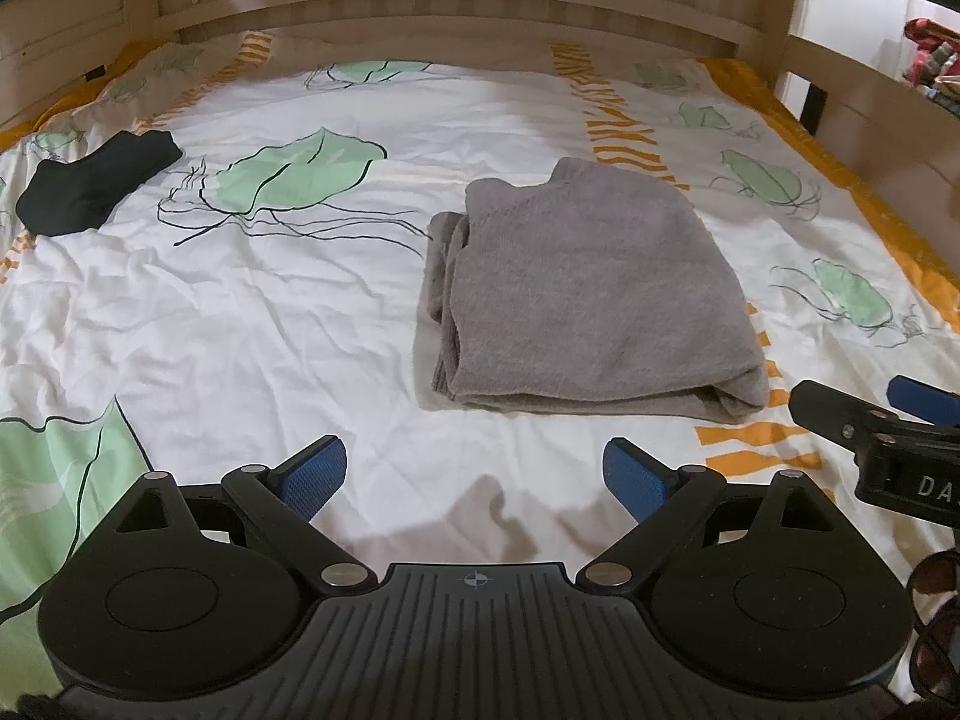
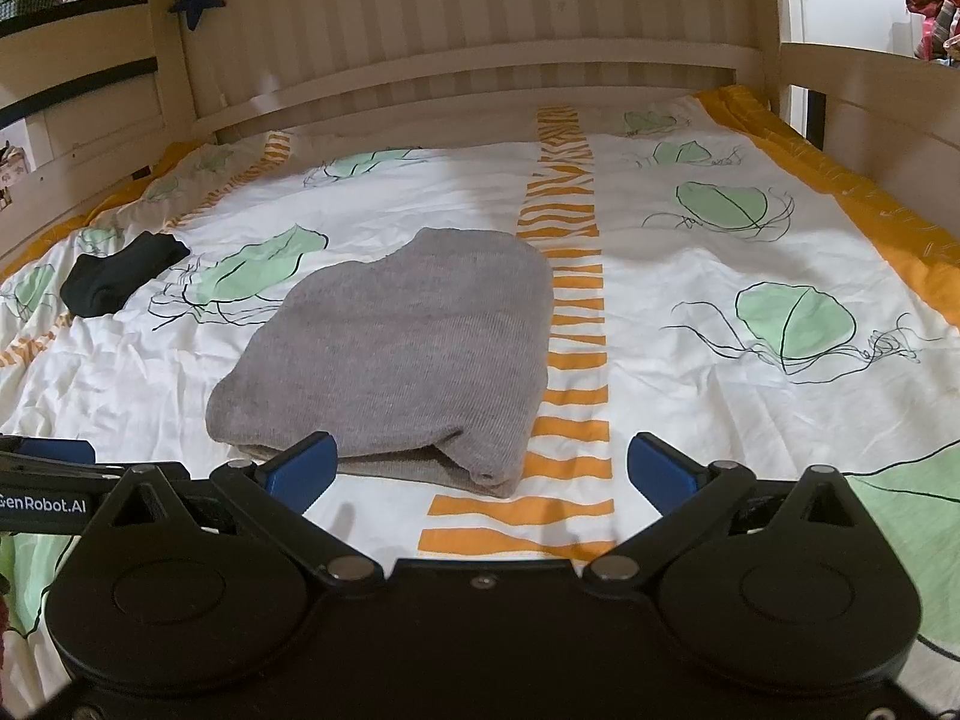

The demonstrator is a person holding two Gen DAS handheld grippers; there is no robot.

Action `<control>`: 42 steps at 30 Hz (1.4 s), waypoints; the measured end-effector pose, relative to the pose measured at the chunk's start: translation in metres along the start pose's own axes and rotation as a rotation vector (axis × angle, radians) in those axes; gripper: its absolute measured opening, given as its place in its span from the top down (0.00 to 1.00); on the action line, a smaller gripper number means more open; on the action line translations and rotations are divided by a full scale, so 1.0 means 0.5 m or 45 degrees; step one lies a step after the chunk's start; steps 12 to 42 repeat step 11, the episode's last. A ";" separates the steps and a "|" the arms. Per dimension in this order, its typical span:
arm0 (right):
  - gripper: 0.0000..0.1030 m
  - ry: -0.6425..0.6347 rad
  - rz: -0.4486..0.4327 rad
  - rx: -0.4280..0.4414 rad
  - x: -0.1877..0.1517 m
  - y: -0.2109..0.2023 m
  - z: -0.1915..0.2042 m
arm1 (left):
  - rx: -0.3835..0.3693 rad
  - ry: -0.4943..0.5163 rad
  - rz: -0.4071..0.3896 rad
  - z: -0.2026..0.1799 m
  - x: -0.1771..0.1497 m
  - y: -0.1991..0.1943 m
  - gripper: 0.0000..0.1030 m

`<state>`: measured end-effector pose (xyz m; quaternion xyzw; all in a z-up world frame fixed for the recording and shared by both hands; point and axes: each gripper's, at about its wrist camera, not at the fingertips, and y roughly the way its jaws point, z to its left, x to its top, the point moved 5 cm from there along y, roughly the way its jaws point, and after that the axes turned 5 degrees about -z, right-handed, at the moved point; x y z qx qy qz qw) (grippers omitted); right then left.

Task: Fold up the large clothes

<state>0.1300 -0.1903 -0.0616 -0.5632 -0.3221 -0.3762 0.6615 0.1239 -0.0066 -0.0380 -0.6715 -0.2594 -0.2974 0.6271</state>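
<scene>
Both spread: left hand-held gripper (image 1: 475,477), "GenRobot.AI"-marked, and right hand-held gripper (image 2: 478,471), near folded grey sweater (image 1: 591,294).

Cream slatted headboard (image 2: 456,30) behind leaf-print bedspread (image 2: 690,324)

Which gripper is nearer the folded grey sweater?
Right. The right gripper hangs open at the grey sweater's near edge; the left gripper hangs open farther back, left of it.

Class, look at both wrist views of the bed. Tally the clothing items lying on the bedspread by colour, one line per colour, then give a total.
Grey: 1, the folded grey sweater near the middle of the bedspread
Black: 1, the small black garment far off to its left
Total: 2
Both appear in each view; neither claw touches them.
</scene>
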 end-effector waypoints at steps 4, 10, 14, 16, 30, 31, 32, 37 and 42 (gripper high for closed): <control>0.01 0.000 0.000 0.000 -0.002 -0.001 0.000 | 0.010 -0.015 -0.017 0.005 0.001 -0.001 0.09; 0.01 -0.004 0.004 0.004 -0.001 0.001 -0.002 | 0.016 0.006 -0.073 0.002 0.008 -0.009 0.09; 0.01 -0.005 0.006 0.005 0.000 0.003 -0.003 | 0.018 0.009 -0.074 0.001 0.009 -0.009 0.09; 0.01 -0.005 0.006 0.005 0.000 0.003 -0.003 | 0.018 0.009 -0.074 0.001 0.009 -0.009 0.09; 0.01 -0.005 0.006 0.005 0.000 0.003 -0.003 | 0.018 0.009 -0.074 0.001 0.009 -0.009 0.09; 0.01 -0.005 0.006 0.005 0.000 0.003 -0.003 | 0.018 0.009 -0.074 0.001 0.009 -0.009 0.09; 0.01 -0.005 0.006 0.005 0.000 0.003 -0.003 | 0.018 0.009 -0.074 0.001 0.009 -0.009 0.09; 0.01 -0.005 0.006 0.005 0.000 0.003 -0.003 | 0.018 0.009 -0.074 0.001 0.009 -0.009 0.09; 0.01 -0.005 0.006 0.005 0.000 0.003 -0.003 | 0.018 0.009 -0.074 0.001 0.009 -0.009 0.09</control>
